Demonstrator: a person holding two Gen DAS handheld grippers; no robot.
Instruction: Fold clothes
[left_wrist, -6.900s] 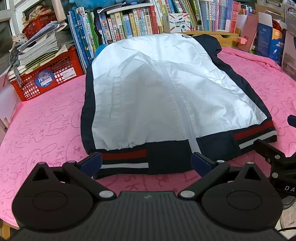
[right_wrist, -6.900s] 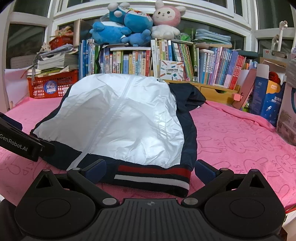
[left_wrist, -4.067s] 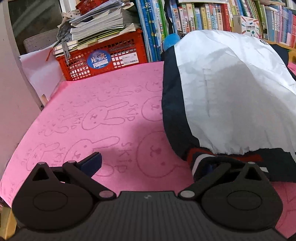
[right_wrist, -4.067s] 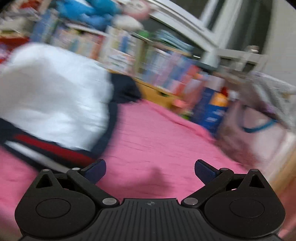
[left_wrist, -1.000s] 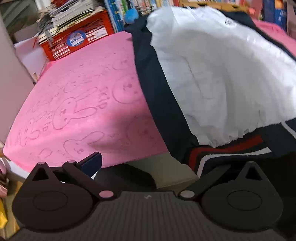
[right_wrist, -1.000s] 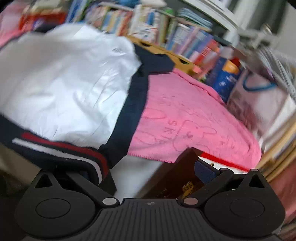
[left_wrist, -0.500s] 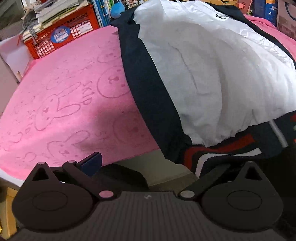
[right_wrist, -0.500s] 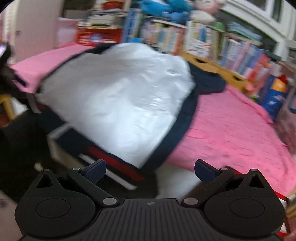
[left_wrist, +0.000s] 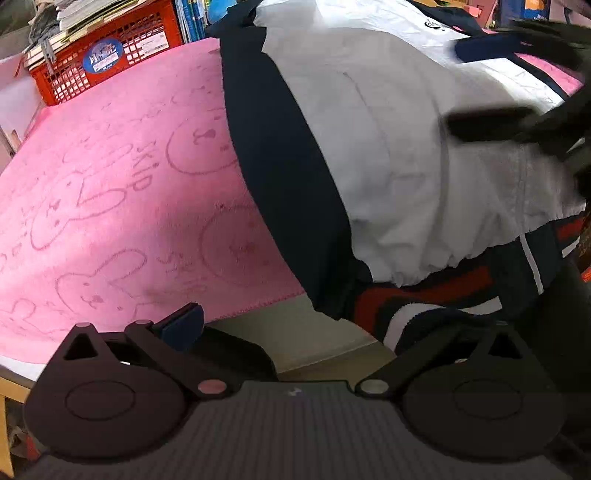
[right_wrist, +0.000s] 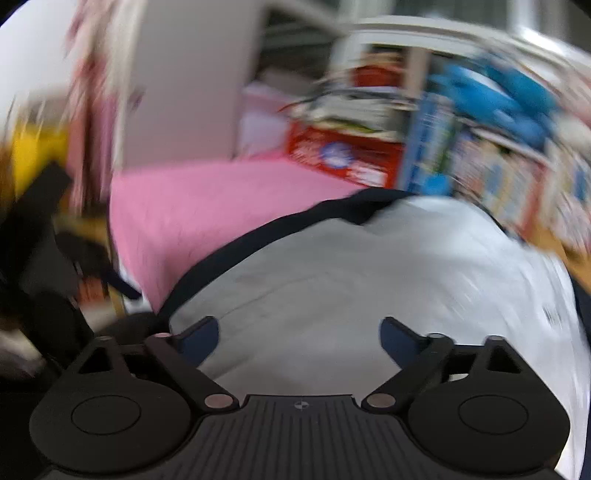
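- Left wrist view: white-and-navy zip jacket of thin shiny fabric with a red-and-white striped ribbed hem (left_wrist: 399, 147), lying on the table, its hem hanging off the near edge.
- Same view: pink terry table cover printed with rabbit outlines and the word "SKIP" (left_wrist: 110, 184), spread under the jacket and bare to its left; its near edge shows a strip of pale tabletop below.
- Same view: left gripper (left_wrist: 295, 328), black with blue pads. The left finger (left_wrist: 181, 325) stands clear over the cover's edge; the right finger is hidden behind the striped hem, which drapes over it. The fingers stand wide apart, so no pinch on the cloth is visible (whether the hem merely rests on the hidden finger cannot be told).
- Same view: red plastic lattice crate with a round blue sticker (left_wrist: 107, 55), at the far left of the table, stacked with papers.
- Same view: right gripper, blurred dark fingers (left_wrist: 517, 92) over the jacket's white panel at right.
- Right wrist view (heavily blurred): right gripper (right_wrist: 299, 336), fingers spread wide and released, just above the jacket's white panel (right_wrist: 351, 288); contact cannot be told.
- Same view: pink cover (right_wrist: 203, 199) left of the jacket; red crate (right_wrist: 343, 151) and a row of upright books (right_wrist: 480, 166) beyond.
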